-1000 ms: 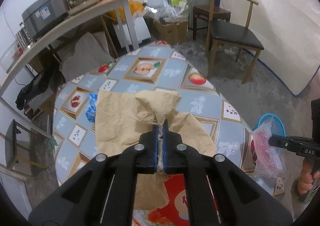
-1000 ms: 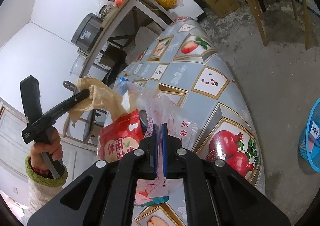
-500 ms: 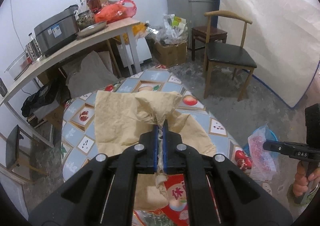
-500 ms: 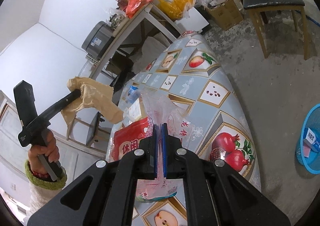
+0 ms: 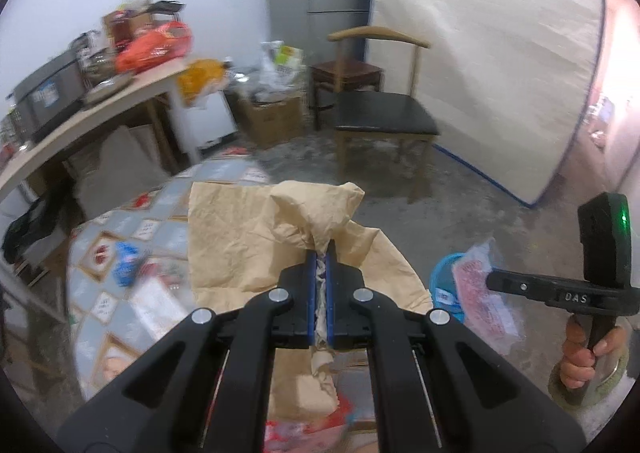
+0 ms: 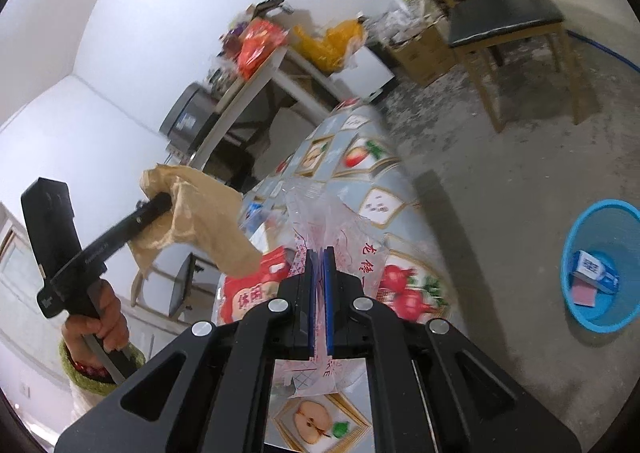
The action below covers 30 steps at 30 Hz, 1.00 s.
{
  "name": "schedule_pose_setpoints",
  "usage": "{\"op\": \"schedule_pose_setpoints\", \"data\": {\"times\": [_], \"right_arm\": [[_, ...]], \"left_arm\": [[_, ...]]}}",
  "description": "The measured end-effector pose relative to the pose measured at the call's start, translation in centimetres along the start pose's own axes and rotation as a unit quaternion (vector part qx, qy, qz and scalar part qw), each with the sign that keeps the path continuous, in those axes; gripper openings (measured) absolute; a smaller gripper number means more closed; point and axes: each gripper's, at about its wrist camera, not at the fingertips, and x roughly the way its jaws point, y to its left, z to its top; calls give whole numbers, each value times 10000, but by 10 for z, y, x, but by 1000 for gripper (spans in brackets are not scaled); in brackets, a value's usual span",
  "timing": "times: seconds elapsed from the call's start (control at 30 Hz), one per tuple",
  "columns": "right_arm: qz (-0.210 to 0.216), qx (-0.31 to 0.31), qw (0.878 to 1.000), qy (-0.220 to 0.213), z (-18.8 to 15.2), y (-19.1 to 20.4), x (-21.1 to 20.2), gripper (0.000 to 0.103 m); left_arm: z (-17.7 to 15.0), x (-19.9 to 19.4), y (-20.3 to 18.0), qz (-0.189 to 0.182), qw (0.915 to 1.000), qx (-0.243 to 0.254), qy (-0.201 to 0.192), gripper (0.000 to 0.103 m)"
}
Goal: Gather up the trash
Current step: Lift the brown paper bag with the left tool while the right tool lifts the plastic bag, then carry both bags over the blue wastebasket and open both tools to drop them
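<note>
My left gripper (image 5: 319,255) is shut on a crumpled brown paper bag (image 5: 256,237), which hangs in the air above the round table (image 5: 100,253). In the right wrist view the same bag (image 6: 200,213) dangles from the left gripper (image 6: 160,203) at the left. My right gripper (image 6: 319,253) is shut on a clear plastic bag with red print (image 6: 340,229), lifted off the table; in the left wrist view that plastic bag (image 5: 480,293) hangs at the right. A blue trash basket (image 6: 600,265) stands on the floor to the right, with a small box inside.
A red snack packet (image 6: 248,293) and a small blue wrapper (image 5: 126,263) lie on the fruit-patterned table (image 6: 384,209). A wooden chair (image 5: 384,117) stands beyond, a cluttered side table (image 5: 100,109) at the left, and a cardboard box (image 5: 276,121) by the wall.
Both grippers have risen and drawn back from the table with their bags; the paper bag now hangs clear of the tabletop, and the blue basket shows more fully at the right.
</note>
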Motion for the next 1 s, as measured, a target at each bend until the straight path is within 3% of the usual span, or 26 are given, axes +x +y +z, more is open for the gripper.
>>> {"op": "schedule_pose_setpoints", "data": {"times": [0.2, 0.3, 0.47, 0.73, 0.9, 1.0], "right_arm": [[-386, 408, 9979, -321, -3, -52, -52, 4], [-579, 705, 9947, -470, -7, -86, -75, 4], [-912, 1322, 9846, -687, -18, -152, -107, 4], [-1310, 2151, 9657, -636, -38, -242, -110, 4], [-1403, 2510, 9561, -563, -43, -289, -98, 4], [-1458, 2708, 9503, -494, -44, -315, -89, 4]], "left_arm": [[0, 40, -74, -786, 9967, 157, 158, 2], [0, 73, -116, -1237, 9914, 182, 396, 2], [-3, 130, -175, -1659, 9819, 247, 877, 2], [-29, 231, -250, -1920, 9640, 191, 1828, 3], [-50, 289, -283, -2000, 9491, 107, 2429, 3], [-59, 316, -296, -1980, 9449, 16, 2606, 3]]}}
